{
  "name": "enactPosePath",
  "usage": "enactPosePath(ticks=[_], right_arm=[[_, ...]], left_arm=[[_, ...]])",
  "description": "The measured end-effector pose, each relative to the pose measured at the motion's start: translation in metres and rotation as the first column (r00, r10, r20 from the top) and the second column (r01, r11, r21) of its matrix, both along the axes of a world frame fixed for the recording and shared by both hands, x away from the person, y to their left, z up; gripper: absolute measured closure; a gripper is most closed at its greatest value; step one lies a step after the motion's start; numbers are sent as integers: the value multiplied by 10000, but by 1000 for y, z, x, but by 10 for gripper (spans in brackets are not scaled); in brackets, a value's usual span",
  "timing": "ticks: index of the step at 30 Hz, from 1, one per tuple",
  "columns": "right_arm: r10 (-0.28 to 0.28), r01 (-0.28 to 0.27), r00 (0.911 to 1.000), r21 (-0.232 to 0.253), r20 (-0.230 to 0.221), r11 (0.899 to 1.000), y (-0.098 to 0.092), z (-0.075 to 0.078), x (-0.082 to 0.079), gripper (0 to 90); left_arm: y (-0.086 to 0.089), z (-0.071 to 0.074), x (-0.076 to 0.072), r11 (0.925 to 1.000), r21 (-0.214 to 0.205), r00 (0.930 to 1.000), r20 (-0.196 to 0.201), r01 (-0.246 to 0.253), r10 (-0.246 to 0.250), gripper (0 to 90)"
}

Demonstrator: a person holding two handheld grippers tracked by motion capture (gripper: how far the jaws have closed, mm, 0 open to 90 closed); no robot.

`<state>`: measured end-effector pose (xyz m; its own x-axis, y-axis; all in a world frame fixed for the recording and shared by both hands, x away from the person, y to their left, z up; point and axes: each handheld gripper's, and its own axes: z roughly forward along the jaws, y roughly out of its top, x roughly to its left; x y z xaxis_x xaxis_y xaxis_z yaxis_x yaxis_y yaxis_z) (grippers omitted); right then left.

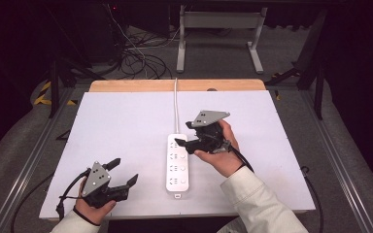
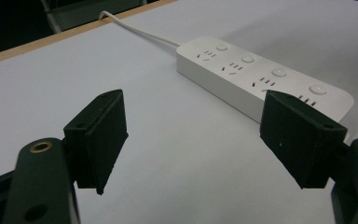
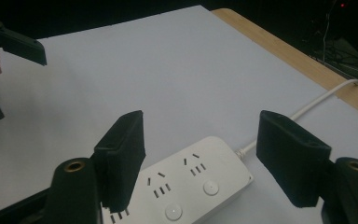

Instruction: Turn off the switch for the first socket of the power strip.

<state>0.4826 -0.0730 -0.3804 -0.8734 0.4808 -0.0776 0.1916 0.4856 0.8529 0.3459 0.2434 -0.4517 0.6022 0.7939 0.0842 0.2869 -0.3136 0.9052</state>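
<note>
A white power strip [image 1: 178, 162] lies lengthwise in the middle of the white tabletop [image 1: 121, 121]. It has several socket groups, each with a round button, and its white cable [image 1: 176, 104] runs off over the far edge. My right gripper [image 1: 183, 135] hovers just above the far end of the power strip [image 3: 186, 186], jaws open and pointing left with nothing between them. My left gripper [image 1: 126, 170] rests near the front left of the table. It is open and empty, with the power strip [image 2: 261, 77] ahead of its jaws and to the right.
A wooden strip [image 1: 126, 86] borders the table's far edge. Beyond it stand a grey desk frame [image 1: 218, 34] and loose cables [image 1: 136, 58] on the floor. Metal rails [image 1: 340, 155] run along both sides of the table.
</note>
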Motion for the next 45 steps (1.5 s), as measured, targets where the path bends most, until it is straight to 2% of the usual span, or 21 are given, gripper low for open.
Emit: enactPosePath(ticks=[8, 13, 18, 22, 34, 45], right_arm=[[56, -58, 9999, 142, 136, 9999, -14, 10, -13, 250], [2, -11, 9998, 457, 200, 9990, -27, 15, -22, 231], [-29, 18, 9998, 588, 176, 9983, -41, 16, -31, 211], [-67, 55, 9996, 447, 265, 9990, -52, 10, -37, 188], [-326, 333, 9994, 962, -89, 9948, -92, -12, -46, 150], [-790, 785, 9969, 1359, -14, 9876, -121, -36, -53, 150]], left_arm=[[0, 1, -1, 10000, -28, 10000, 25, -15, 15, 232], [0, 0, -1, 10000, -28, 10000, 25, -46, 46, 232], [1, 1, -1, 10000, 47, 9999, 81, -69, 69, 232], [1, 1, -1, 10000, -1, 9999, 86, -87, 87, 232], [0, 1, -2, 9999, -71, 9999, 74, -116, 117, 232], [0, 3, -4, 9999, -111, 9999, 125, -105, 106, 230]])
